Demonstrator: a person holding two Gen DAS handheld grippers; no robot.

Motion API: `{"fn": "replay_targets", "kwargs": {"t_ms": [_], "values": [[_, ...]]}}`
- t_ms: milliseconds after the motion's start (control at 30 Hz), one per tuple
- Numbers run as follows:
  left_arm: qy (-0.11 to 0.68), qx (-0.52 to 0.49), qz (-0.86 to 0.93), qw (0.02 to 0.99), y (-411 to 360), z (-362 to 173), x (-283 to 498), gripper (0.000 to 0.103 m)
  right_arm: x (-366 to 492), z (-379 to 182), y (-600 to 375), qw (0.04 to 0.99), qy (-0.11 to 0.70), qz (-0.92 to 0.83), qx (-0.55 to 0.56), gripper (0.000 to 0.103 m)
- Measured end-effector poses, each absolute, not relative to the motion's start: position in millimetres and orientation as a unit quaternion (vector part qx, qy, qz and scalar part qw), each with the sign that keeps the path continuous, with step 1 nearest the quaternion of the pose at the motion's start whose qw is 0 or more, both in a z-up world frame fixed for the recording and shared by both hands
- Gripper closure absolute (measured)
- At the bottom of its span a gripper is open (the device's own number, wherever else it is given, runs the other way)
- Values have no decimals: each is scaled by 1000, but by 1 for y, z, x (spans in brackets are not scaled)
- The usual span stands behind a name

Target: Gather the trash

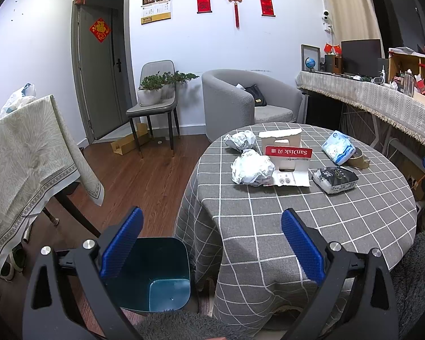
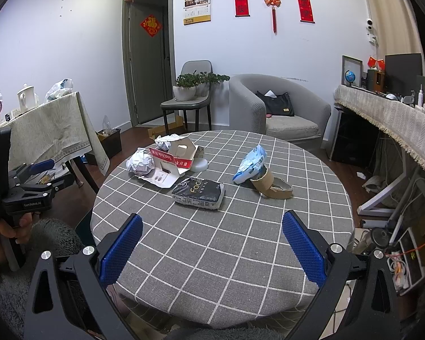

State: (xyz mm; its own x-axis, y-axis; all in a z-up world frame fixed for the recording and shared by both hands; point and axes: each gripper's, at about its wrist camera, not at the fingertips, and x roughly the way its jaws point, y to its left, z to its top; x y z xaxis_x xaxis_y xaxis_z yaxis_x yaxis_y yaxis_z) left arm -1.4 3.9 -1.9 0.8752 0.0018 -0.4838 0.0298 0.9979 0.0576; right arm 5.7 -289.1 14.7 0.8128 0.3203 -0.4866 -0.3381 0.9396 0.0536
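Lying scattered on the far half of the round table (image 2: pixel 240 240), the trash sat in the middle of both frames. A crumpled paper ball (image 1: pixel 250 167) rested against the left side of a torn red-and-white SanDisk card package (image 1: pixel 287 155), with a second paper ball (image 1: pixel 240 139) just behind it. Right of the package lay a black wipes packet (image 2: pixel 198 193), and further right a blue-and-white tissue pack (image 2: pixel 250 164) leaned on a brown tape roll (image 2: pixel 272 187).

At the lower left of the left wrist view, a teal bin (image 1: pixel 158 274) stood on the wood floor just beside the table's draped grey checked cloth, its mouth open upward.

Both tools were well short of the trash. The left gripper (image 1: pixel 212 243) hung with its blue pads spread wide, one over the bin and one over the cloth, holding nothing. The right gripper (image 2: pixel 212 243) was likewise wide apart and empty above the near table edge. A hand (image 2: pixel 2 235) gripping the left tool's handle showed at the left edge of the right wrist view.
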Motion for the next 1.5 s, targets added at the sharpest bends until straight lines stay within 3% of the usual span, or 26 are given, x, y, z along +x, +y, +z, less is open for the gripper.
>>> {"fn": "replay_targets", "kwargs": {"t_ms": [867,1500], "values": [[274,21,8,961,0,-1,1,4,4,17,-293,952,257,166,-5,3],[284,22,-64,956,3,20,39,4,62,10,-216,934,316,162,-34,3]]}}
